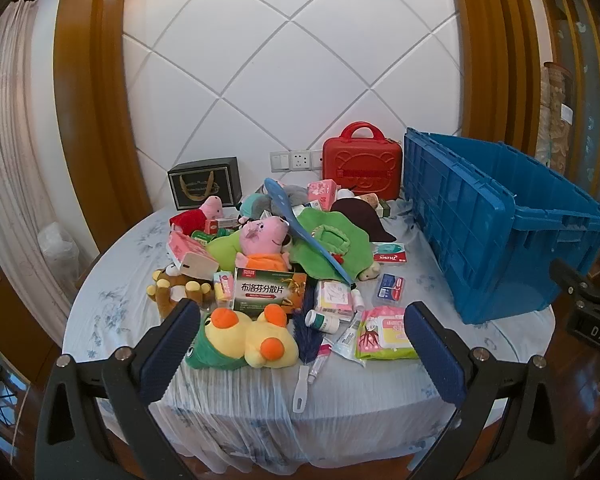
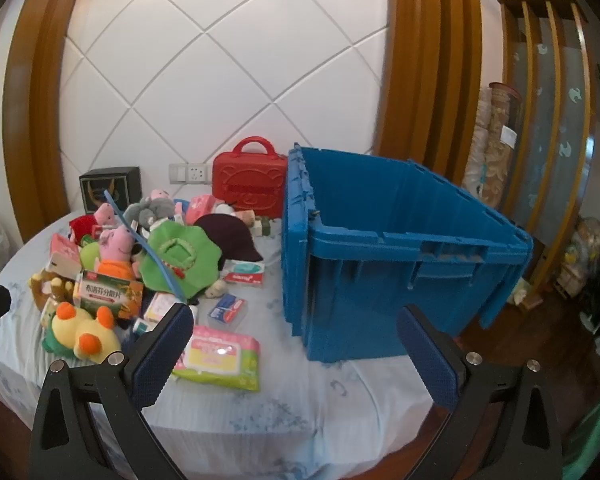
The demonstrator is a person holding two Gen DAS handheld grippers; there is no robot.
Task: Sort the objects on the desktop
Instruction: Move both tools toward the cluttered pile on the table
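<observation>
A heap of toys, boxes and packets lies on a round table with a pale blue cloth (image 1: 236, 392). At its front are a yellow plush duck (image 1: 252, 338), a green medicine box (image 1: 270, 290), a wet-wipes pack (image 1: 384, 334) and a white bottle (image 1: 322, 320). A big blue crate (image 1: 500, 220) stands on the right of the table and also shows in the right wrist view (image 2: 396, 256). My left gripper (image 1: 300, 320) is open and empty, above the table's front edge before the duck. My right gripper (image 2: 292, 328) is open and empty, between the wipes pack (image 2: 220, 354) and the crate.
A red case (image 1: 362, 166) and a dark box (image 1: 204, 184) stand at the back by the white wall. Pig plushes (image 1: 264, 236), a green plush (image 1: 328, 244) and a dark hat (image 1: 360, 216) fill the heap. Wooden floor lies beyond the table edge (image 2: 540, 328).
</observation>
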